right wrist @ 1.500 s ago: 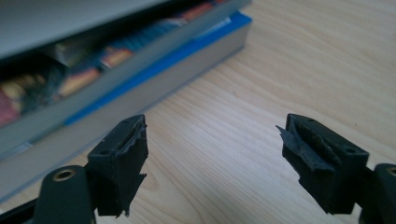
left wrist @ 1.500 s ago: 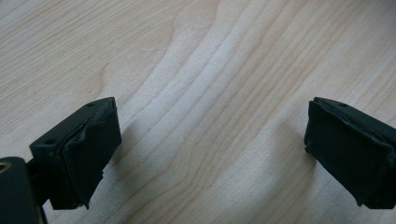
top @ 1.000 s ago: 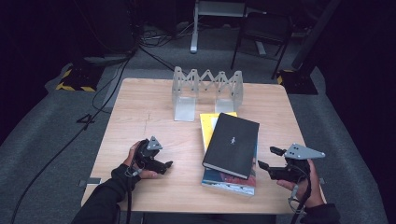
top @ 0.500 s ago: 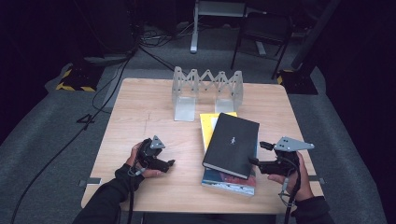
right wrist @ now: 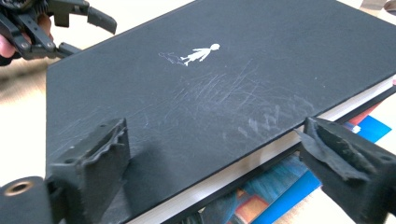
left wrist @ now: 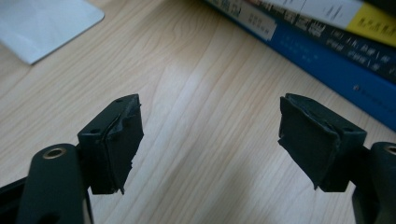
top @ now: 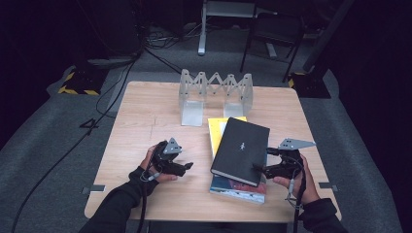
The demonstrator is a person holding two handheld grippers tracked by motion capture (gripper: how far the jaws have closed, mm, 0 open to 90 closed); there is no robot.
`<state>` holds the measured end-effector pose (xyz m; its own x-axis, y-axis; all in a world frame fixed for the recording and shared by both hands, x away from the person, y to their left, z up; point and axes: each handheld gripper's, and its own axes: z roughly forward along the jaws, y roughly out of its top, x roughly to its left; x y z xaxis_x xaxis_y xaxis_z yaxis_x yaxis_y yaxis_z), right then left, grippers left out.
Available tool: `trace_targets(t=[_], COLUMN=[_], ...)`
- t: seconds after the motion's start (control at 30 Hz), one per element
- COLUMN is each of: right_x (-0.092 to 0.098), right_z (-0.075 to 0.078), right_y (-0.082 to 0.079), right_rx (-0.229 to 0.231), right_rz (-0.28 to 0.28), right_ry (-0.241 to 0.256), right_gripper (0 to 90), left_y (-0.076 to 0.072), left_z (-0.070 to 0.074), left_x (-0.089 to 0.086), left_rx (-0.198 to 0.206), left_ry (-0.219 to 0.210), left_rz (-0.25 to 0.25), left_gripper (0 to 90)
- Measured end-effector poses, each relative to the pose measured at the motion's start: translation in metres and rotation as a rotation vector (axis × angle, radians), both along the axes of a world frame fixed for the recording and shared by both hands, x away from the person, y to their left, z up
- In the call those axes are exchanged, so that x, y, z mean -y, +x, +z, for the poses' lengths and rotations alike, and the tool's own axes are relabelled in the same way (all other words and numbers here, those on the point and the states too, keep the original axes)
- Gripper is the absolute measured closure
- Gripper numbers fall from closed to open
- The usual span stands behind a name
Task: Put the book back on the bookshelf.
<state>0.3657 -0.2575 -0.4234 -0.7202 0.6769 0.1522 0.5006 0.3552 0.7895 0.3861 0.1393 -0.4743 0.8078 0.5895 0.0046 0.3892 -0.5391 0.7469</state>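
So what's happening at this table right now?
A person sits at a wooden table with a gripper in each hand. The right gripper, jaws open, straddles the edge of the black book atop a stack. The left gripper hovers open beside the stack, holding nothing.

Both hands rest low, left gripper (top: 187, 166) and right gripper (top: 258, 167) gaping wide, pointing inward

My right hand-held gripper (top: 266, 167) has its jaws spread around the black book's (top: 241, 150) near corner, one above the cover, one beside the page edge. Ahead of my left hand-held gripper (top: 187, 166), bare tabletop (top: 145, 116) runs to the stacked books' spines.
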Motion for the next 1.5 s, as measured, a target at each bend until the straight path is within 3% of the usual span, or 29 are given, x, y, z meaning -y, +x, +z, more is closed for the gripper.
trace_targets(t=[0.13,0.2,0.23,0.4,0.5,0.67,0.93,1.1,1.23,1.5], right_x=[0.0,0.001,0.002,-0.001,-0.002,-0.004,-0.007,-0.011,-0.015,-0.015], right_z=[0.0,-0.002,-0.002,-0.002,-0.001,0.0,0.001,0.0,0.001,0.0], right_y=[0.004,0.008,0.01,0.014,0.015,0.012,0.01,0.01,0.01,0.011], right_rx=[-0.023,-0.07,-0.072,-0.072,-0.071,-0.041,0.025,0.024,0.026,0.034], right_rz=[0.004,0.006,0.013,0.044,0.046,0.049,0.089,0.137,0.161,0.182], right_ry=[-0.006,0.01,0.013,0.004,0.0,-0.022,-0.033,-0.029,-0.029,-0.018], right_gripper=[4.1,3.2,2.7,2.1,2.2,2.4,2.9,3.0,3.0,3.0], left_y=[0.002,0.002,0.003,0.005,0.008,0.02,0.029,0.029,0.028,0.028], left_z=[0.003,0.006,0.007,0.012,0.021,0.031,0.027,0.023,0.018,0.011], left_x=[0.005,0.007,0.008,0.014,0.021,0.027,0.039,0.037,0.038,0.045], left_rx=[0.014,0.018,0.019,0.032,0.078,0.101,0.072,0.053,0.04,-0.004], left_ry=[0.001,-0.011,-0.018,-0.022,-0.005,-0.039,-0.04,-0.054,-0.039,-0.039], left_rz=[-0.014,-0.016,-0.016,-0.029,-0.039,-0.026,-0.04,-0.044,-0.064,-0.129], left_gripper=[23.6,23.6,23.6,24.3,24.3,24.3,25.0,26.2,28.8,40.9])
